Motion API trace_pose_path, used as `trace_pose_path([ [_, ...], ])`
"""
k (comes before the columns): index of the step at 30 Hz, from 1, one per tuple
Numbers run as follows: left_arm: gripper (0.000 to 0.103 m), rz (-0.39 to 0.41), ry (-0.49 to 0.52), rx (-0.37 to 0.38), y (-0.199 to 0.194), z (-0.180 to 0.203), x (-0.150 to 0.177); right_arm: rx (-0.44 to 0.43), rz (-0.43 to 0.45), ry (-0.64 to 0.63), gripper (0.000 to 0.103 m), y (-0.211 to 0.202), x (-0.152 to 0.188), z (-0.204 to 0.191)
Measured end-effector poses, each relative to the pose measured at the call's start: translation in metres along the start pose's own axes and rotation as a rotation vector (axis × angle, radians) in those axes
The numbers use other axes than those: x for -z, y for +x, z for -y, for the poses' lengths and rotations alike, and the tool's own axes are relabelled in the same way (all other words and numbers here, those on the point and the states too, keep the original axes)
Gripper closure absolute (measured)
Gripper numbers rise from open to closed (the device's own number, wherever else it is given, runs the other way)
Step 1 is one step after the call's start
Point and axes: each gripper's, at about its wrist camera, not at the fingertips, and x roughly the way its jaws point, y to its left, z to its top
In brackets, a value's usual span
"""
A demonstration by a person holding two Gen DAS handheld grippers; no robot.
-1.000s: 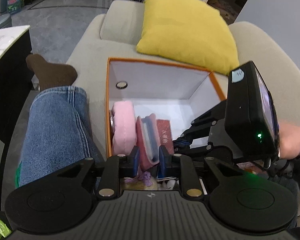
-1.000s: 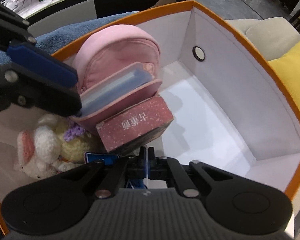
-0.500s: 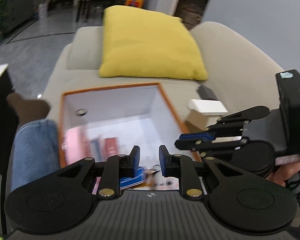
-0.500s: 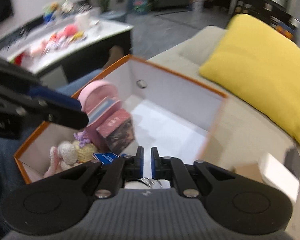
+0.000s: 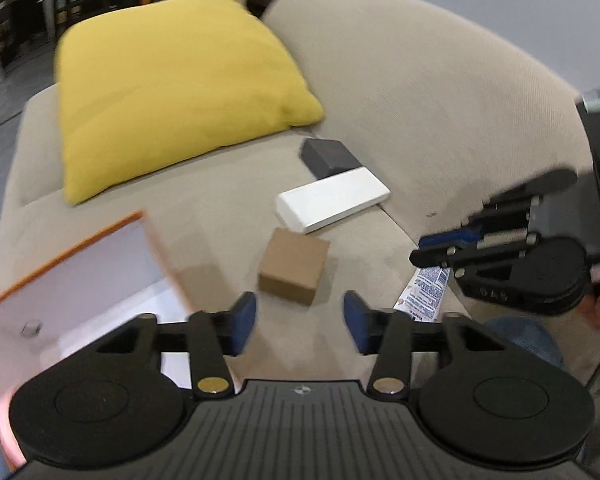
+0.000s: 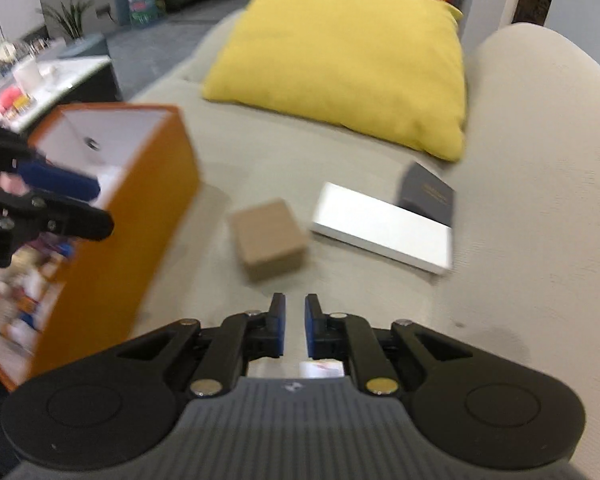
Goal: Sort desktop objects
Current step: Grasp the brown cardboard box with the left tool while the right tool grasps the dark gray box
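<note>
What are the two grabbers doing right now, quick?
Left gripper: jaws opening wide, nothing between them, above the brown box.
Right gripper: jaws opening from a narrow gap, nothing between them.

Beige sofa (image 5: 420,92) — yellow cushion (image 5: 172,92), orange box (image 6: 140,216), small boxes (image 5: 294,266)

The right gripper (image 6: 295,330) hangs over a beige fabric sofa seat (image 6: 340,160), its blue-padded jaws opening with nothing between them. Just ahead lies a small brown cardboard cube box (image 6: 269,238). Beside it lies a flat white rectangular box (image 6: 384,226), touching a dark navy box (image 6: 430,196). An orange box with white inside (image 6: 112,224) stands at left, behind the left gripper's fingers (image 6: 56,178). A yellow cushion (image 6: 348,56) lies further back.
</note>
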Motion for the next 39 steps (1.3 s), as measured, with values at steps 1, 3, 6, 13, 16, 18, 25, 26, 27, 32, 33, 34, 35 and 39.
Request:
trace_pose_path([
  [1,0.044,-0.021,0.023,-0.001,0.011,0.004,-0.006,-0.004,-0.016,-0.004,0.091,0.004,-0.003,0.008],
  [3,0.039,-0.071,0.064,-0.001,0.033,0.009,-0.017,-0.021,-0.05,-0.004,0.083,0.017,-0.014,0.022],
  [6,0.027,-0.12,0.103,-0.014,0.061,0.011,-0.029,-0.003,-0.105,0.012,0.069,0.038,-0.033,0.049],
  [13,0.024,-0.247,0.157,-0.065,0.117,0.006,-0.046,0.022,-0.156,0.123,0.058,0.088,-0.078,0.101],
  [16,0.024,-0.281,0.178,-0.074,0.129,0.006,-0.049,0.038,-0.161,0.15,0.056,0.111,-0.094,0.111],
  [18,0.022,-0.293,0.179,-0.063,0.138,0.005,-0.053,0.044,-0.165,0.161,0.056,0.127,-0.103,0.115],
  [25,0.022,-0.329,0.176,-0.034,0.15,0.002,-0.067,0.094,-0.207,0.163,0.054,0.173,-0.118,0.118],
  [26,0.022,-0.335,0.175,-0.029,0.151,0.002,-0.068,0.094,-0.212,0.164,0.053,0.177,-0.119,0.117],
  [27,0.022,-0.343,0.175,-0.027,0.151,0.002,-0.068,0.097,-0.217,0.163,0.051,0.179,-0.119,0.117],
  [32,0.022,-0.363,0.202,-0.028,0.147,0.008,-0.066,0.171,-0.241,0.09,0.043,0.193,-0.116,0.106],
  [33,0.022,-0.371,0.206,-0.022,0.147,0.01,-0.065,0.185,-0.245,0.078,0.041,0.195,-0.115,0.104],
  [34,0.022,-0.379,0.216,-0.025,0.148,0.012,-0.063,0.198,-0.248,0.071,0.039,0.197,-0.114,0.103],
  [35,0.022,-0.384,0.234,-0.04,0.15,0.015,-0.061,0.206,-0.251,0.067,0.037,0.199,-0.113,0.102],
  [39,0.031,-0.399,0.232,-0.062,0.163,0.014,-0.057,0.229,-0.253,0.054,0.034,0.204,-0.11,0.101],
])
